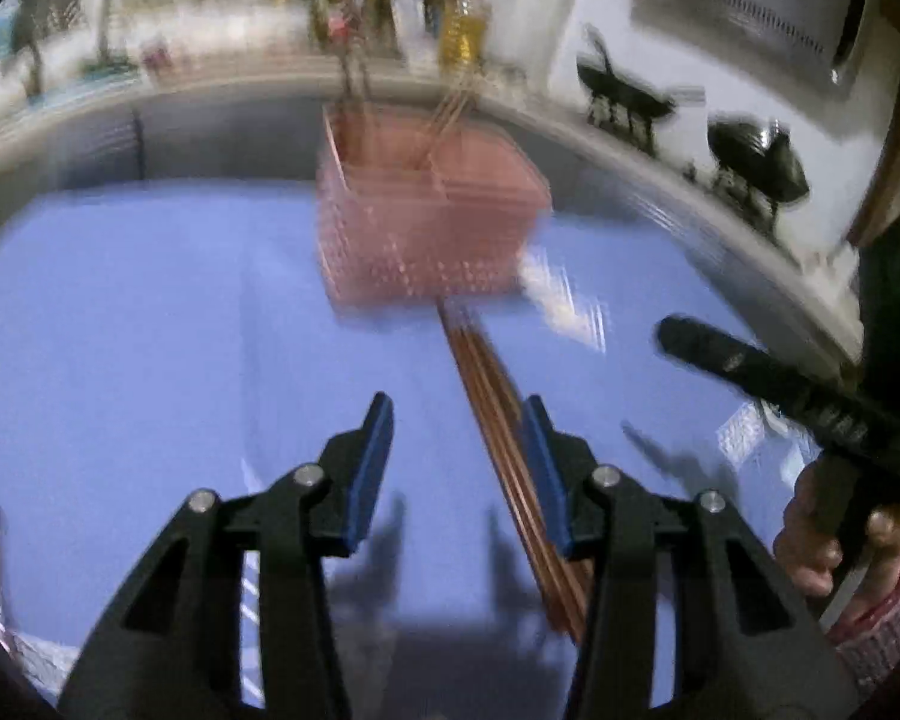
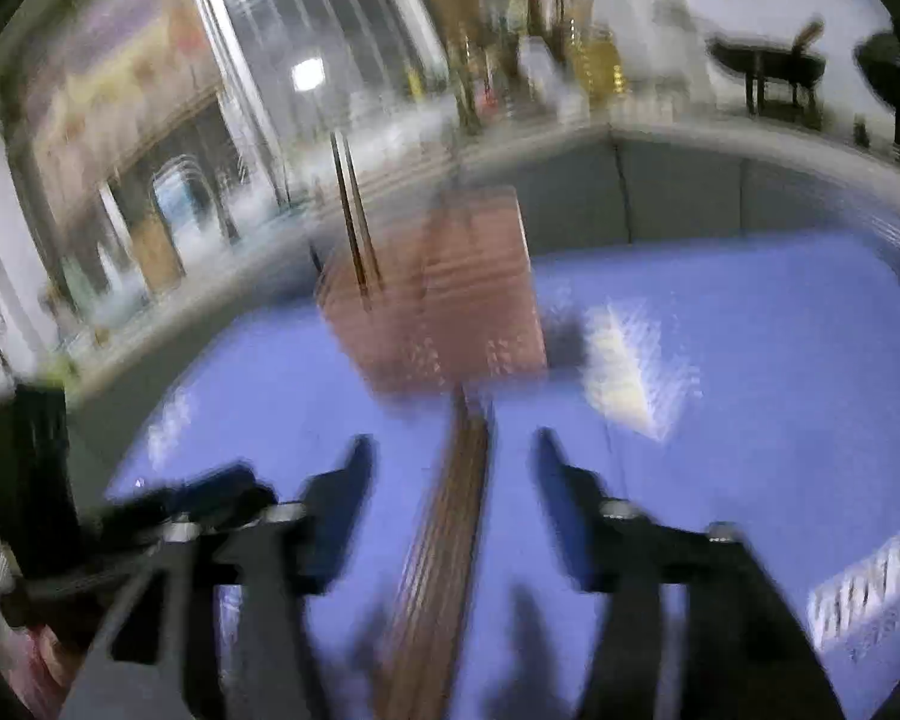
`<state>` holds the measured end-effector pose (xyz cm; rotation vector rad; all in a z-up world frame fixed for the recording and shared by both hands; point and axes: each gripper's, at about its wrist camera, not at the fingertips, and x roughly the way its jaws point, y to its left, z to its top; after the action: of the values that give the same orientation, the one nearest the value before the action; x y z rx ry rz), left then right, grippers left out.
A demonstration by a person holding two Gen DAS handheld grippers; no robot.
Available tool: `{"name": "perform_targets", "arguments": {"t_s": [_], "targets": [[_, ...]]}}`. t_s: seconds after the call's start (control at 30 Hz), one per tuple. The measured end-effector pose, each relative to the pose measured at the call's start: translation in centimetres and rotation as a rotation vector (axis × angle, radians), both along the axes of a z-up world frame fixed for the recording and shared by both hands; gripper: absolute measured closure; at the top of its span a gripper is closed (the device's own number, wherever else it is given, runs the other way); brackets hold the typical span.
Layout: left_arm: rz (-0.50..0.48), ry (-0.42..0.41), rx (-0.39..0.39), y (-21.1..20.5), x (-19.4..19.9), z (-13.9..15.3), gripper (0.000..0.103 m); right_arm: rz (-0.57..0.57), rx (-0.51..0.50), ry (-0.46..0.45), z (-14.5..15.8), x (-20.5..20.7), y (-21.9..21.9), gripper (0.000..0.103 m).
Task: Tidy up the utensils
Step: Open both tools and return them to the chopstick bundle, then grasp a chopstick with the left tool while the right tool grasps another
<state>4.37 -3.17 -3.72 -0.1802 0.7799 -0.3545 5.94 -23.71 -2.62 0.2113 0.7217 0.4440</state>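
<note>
Blue table under both grippers, heavy motion blur. Left gripper jaws partly apart, empty; a bundle of brown chopsticks lies flat on the table, passing just inside its right finger. Right gripper jaws partly apart, astride the same chopsticks, pads not touching. Pink perforated basket stands beyond the chopsticks' far end, more sticks upright inside. Cluttered counter behind.

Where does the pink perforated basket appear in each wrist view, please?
Left wrist: pink basket sits centre, above the gripper, on the blue surface.
Right wrist: pink basket sits centre, blurred.
Shared landmark: the brown chopsticks lying in front of it.
</note>
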Motion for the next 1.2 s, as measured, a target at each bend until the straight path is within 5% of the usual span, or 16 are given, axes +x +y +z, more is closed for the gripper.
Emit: {"name": "perform_targets", "arguments": {"t_s": [0.13, 0.63, 0.9, 1.0, 1.2], "targets": [[-0.054, 0.077, 0.007, -2.1, -0.2, -3.1, 0.068, 0.047, -0.050, 0.119, -4.5, -2.0, 0.4, 0.073], [0.011, 0.064, 0.308, -6.7, 0.8, -4.9, 0.073, 0.093, -0.225, 0.120, -6.8, -3.3, 2.6, 0.073], [0.031, 0.060, 0.330, -6.4, 1.6, -5.1, 0.077, 0.092, -0.311, 0.083, -7.0, -3.3, 3.9, 0.073], [0.026, 0.056, 0.328, -5.9, 1.8, -5.1, 0.094, 0.090, -0.327, 0.075, -7.0, -3.2, 3.7, 0.082], [0.028, 0.080, 0.301, -2.1, -0.3, -4.8, 0.097, 0.021, -0.312, 0.116, -7.2, -3.1, -0.3, 0.091]]}}
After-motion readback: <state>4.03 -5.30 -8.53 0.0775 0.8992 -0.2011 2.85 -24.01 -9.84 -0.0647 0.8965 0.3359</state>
